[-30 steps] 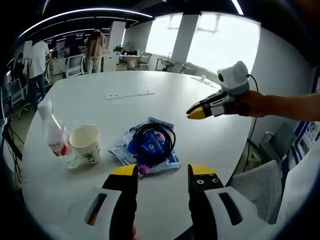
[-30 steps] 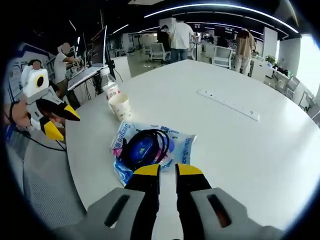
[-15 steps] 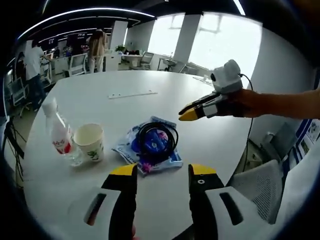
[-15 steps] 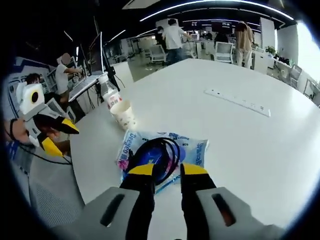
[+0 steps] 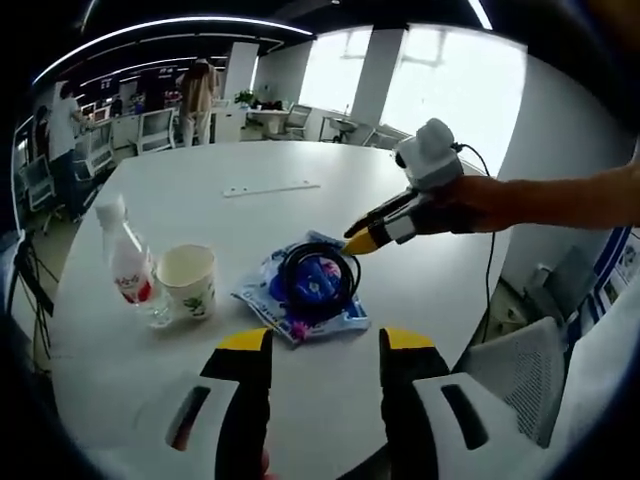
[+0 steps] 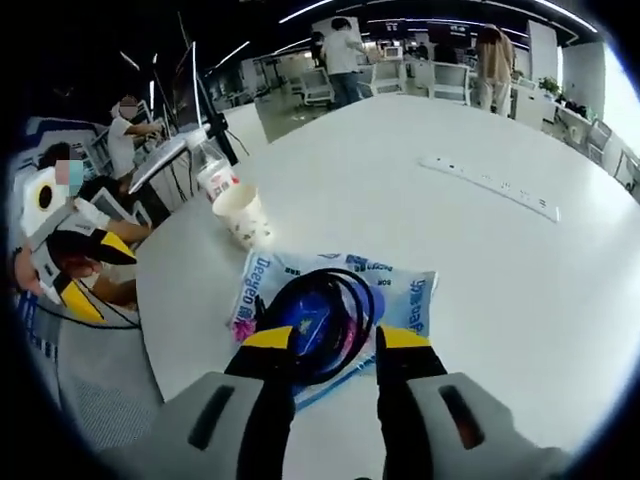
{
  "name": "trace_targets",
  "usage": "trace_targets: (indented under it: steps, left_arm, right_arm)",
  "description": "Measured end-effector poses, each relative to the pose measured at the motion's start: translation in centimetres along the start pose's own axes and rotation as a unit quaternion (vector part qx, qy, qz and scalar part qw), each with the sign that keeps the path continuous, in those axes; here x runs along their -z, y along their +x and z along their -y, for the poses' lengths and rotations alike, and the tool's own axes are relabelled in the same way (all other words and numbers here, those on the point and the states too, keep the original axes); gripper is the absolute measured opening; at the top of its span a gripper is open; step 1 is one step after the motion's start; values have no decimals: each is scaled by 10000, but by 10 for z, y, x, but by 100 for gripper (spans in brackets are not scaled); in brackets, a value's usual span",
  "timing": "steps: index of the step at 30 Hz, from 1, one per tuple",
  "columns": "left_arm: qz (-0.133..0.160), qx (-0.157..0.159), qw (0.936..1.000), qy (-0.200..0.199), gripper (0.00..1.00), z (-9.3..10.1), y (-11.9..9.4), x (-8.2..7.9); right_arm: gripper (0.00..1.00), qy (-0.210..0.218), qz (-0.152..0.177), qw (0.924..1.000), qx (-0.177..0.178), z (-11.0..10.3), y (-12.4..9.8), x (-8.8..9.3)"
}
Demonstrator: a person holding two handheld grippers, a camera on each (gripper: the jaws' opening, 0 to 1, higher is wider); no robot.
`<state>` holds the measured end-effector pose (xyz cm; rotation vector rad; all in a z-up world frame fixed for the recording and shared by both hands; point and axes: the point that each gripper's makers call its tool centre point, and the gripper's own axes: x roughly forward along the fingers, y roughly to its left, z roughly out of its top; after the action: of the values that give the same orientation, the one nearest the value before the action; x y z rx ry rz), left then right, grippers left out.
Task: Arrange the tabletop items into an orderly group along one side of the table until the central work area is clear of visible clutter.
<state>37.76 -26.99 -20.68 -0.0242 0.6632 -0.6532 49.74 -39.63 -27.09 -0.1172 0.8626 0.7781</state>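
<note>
A blue plastic packet (image 5: 262,296) lies on the round white table (image 5: 250,225) with a coiled black cable (image 5: 316,281) on top of it. Left of them stand a paper cup (image 5: 189,281) and a small clear bottle (image 5: 124,266) with a red label. My left gripper (image 5: 325,345) hangs open, short of the packet. My right gripper (image 5: 362,237) comes in from the right, its tips at the coil's far edge. In the right gripper view, my right gripper (image 6: 335,340) is open, its jaws on either side of the cable (image 6: 322,305) on the packet (image 6: 405,298). The left gripper (image 6: 80,272) is at the far left.
A white power strip (image 5: 270,188) lies farther across the table, also seen as the power strip (image 6: 495,187) beyond the packet. The cup (image 6: 243,214) and bottle (image 6: 213,176) stand near the table edge. A grey chair (image 5: 510,385) is beside the table. People stand at desks behind.
My right gripper has moved in and down onto the cable and packet, and its jaws have spread wider. My left gripper has barely shifted and stays open.
</note>
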Motion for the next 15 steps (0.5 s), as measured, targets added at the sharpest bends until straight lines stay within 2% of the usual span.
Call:
trace_targets:
  steps: [4, 15]
  left_arm:
    - [13, -31, 10000, -31, 42, -3, -3, 1]
    - [-21, -109, 9999, -61, 43, -8, -13, 7]
  right_arm:
    - [30, 230, -40, 9997, 3, 3, 6, 1]
    - [31, 506, -243, 9984, 90, 6, 21, 10]
